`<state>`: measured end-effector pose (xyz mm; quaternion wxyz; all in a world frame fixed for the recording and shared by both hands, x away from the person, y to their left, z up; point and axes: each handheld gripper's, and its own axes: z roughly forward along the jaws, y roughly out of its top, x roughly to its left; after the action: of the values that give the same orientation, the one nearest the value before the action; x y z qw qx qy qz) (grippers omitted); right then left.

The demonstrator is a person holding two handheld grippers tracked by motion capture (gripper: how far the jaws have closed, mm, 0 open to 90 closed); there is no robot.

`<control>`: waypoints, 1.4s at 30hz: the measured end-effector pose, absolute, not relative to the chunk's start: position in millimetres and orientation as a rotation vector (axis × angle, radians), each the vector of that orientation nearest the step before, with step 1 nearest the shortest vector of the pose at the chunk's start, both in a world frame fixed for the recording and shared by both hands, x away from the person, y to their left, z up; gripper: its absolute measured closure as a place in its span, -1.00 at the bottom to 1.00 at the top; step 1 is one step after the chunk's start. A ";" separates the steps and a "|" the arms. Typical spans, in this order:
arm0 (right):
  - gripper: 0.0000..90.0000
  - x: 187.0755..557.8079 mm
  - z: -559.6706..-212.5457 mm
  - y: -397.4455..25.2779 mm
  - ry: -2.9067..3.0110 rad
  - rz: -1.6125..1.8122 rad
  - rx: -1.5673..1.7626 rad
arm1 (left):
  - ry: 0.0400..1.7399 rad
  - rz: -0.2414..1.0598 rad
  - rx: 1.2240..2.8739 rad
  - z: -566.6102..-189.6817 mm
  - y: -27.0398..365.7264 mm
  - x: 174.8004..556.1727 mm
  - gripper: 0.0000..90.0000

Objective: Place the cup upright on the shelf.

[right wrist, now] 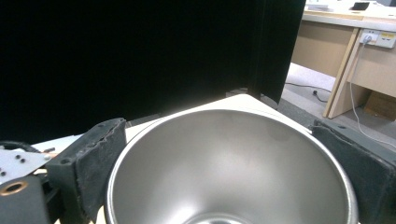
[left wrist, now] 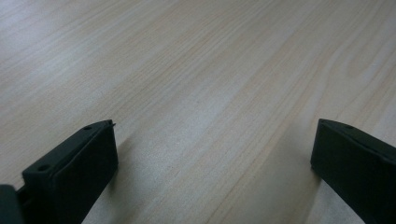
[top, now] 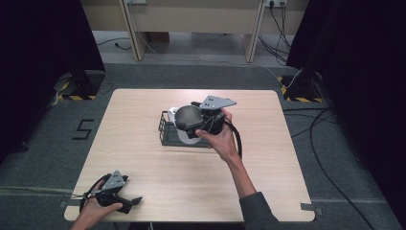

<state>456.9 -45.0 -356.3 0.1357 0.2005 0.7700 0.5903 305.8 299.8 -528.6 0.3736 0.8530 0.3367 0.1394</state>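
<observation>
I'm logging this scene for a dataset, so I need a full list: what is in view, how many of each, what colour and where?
Table: one, light wood, centre of the floor.
Wire rack: one, black, on the table's middle.
Metal bowl: one, silver-grey, held over the rack between the right gripper's jaws.
White item: one, in the rack under the bowl; cannot tell what it is.
Floor marking "5": one, black, left of the table.
Left gripper: black, jaws apart, at the table's near left corner.
Right gripper: black, clamping the bowl.
</observation>
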 end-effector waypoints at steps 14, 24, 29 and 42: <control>-0.86 492.7 -361.6 -49.4 2.235 1.651 0.622 | 0.861 0.358 2.185 -528.6 299.8 305.8 -1.00; -0.86 515.7 -370.7 -55.9 2.234 1.614 0.640 | 0.861 0.358 2.184 -528.6 299.8 305.8 -1.00; -0.86 521.7 -375.5 -58.6 2.235 1.622 0.648 | 0.861 0.358 2.184 -528.6 299.7 305.8 -1.00; -0.86 531.6 -386.7 -62.2 2.256 1.599 0.644 | 0.859 0.357 2.186 -528.7 299.8 305.8 -1.00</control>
<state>531.6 -62.2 -386.7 0.1506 0.2241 0.7855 0.5568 305.8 299.8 -528.7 0.3739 0.8535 0.3353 0.1393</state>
